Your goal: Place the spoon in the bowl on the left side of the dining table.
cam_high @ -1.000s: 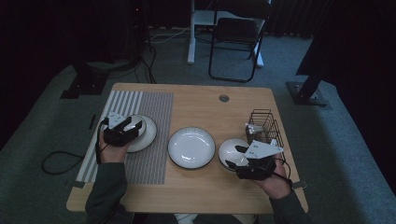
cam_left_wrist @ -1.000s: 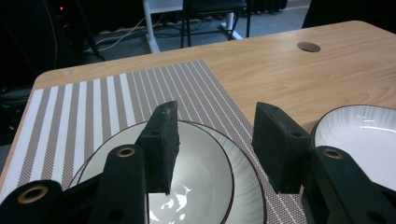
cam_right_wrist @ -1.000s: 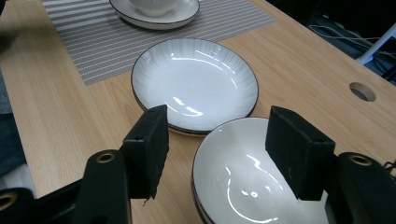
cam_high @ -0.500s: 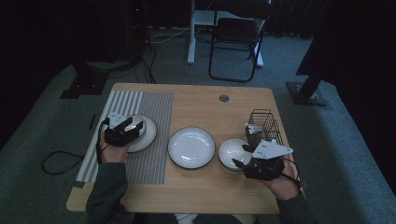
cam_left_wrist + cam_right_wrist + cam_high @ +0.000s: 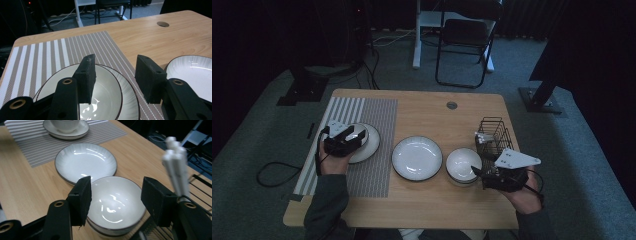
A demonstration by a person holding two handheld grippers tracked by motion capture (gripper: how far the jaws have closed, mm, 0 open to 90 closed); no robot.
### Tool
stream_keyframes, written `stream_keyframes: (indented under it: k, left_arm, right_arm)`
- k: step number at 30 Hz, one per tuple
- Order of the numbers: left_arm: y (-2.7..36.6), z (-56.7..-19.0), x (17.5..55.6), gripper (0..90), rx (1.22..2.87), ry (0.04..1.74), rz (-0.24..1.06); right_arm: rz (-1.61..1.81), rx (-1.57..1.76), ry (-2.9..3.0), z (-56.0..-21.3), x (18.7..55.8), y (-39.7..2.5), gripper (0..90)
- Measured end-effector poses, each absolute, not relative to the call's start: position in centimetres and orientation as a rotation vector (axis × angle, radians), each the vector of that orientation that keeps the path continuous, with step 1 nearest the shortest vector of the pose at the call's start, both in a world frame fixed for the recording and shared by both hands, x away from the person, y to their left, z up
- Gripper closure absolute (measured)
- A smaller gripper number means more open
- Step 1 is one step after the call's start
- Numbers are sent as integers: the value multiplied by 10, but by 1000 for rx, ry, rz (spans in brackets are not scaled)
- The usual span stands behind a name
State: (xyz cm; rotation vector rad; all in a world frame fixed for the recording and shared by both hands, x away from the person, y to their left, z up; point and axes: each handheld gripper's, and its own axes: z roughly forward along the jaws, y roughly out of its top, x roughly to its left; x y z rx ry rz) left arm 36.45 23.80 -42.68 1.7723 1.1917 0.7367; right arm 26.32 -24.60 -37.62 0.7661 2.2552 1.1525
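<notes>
A white bowl on a small plate (image 5: 368, 141) rests on the striped placemat (image 5: 377, 120) at the left. My left gripper (image 5: 357, 138) hovers over it, open; in the left gripper view its jaws (image 5: 116, 68) straddle the bowl's (image 5: 105, 95) right rim without touching. A wide white plate (image 5: 417, 157) lies mid-table. Right of it stands a second white bowl (image 5: 463, 164). My right gripper (image 5: 479, 174) sits just right of that bowl, open and holding nothing; the right gripper view shows the bowl (image 5: 115, 202) between and below its jaws (image 5: 116, 193).
A black wire basket (image 5: 493, 135) with white utensils (image 5: 176, 162) stands at the table's right edge, close beside my right gripper. A cable hole (image 5: 452, 105) marks the far edge. Bare wood runs along the front. A folding chair (image 5: 464, 35) stands beyond the table.
My right gripper has drawn back to the right, away from the second bowl. The left gripper has barely moved.
</notes>
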Motion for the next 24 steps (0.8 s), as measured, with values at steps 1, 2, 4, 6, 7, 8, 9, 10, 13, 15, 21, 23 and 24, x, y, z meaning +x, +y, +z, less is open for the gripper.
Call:
stream_keyframes:
  k: [1, 2, 4, 6, 7, 8, 9, 10, 13, 15, 21, 23, 24]
  left_arm:
    - [238, -427, 365, 522, 1772, 1192, 737]
    - [238, -427, 365, 523, 1772, 1192, 738]
    - [238, -427, 365, 522, 1772, 1193, 737]
    - [238, -427, 365, 522, 1774, 1194, 735]
    - [237, -427, 365, 522, 1775, 1193, 735]
    - [237, -428, 365, 522, 1775, 1193, 733]
    - [237, -428, 365, 522, 1776, 1192, 731]
    - [237, -428, 365, 522, 1775, 1192, 730]
    - [236, -428, 365, 522, 1775, 1192, 731]
    - [237, -428, 365, 522, 1775, 1193, 731]
    - [236, -428, 365, 522, 1777, 1192, 730]
    - [236, -428, 365, 522, 1776, 1192, 729]
    - [236, -428, 365, 522, 1777, 1192, 729]
  right_arm:
    - [1155, 774, 2250, -376, 263, -249, 421]
    - [1154, 783, 2244, -375, 263, -252, 423]
    - [1155, 790, 2234, -375, 263, -257, 427]
    - [1151, 803, 2230, -376, 263, -261, 429]
    - [1150, 807, 2229, -376, 263, -264, 432]
    - [1151, 804, 2228, -377, 263, -266, 435]
    - [1146, 814, 2228, -377, 263, -268, 437]
    - [1146, 819, 2225, -378, 264, -270, 439]
    - [1155, 837, 2220, -379, 264, -276, 446]
    - [1157, 842, 2217, -380, 264, -279, 450]
    - [1158, 842, 2225, -382, 263, -283, 469]
    - [1155, 836, 2232, -383, 263, -284, 478]
    - [1153, 837, 2234, -384, 263, -284, 482]
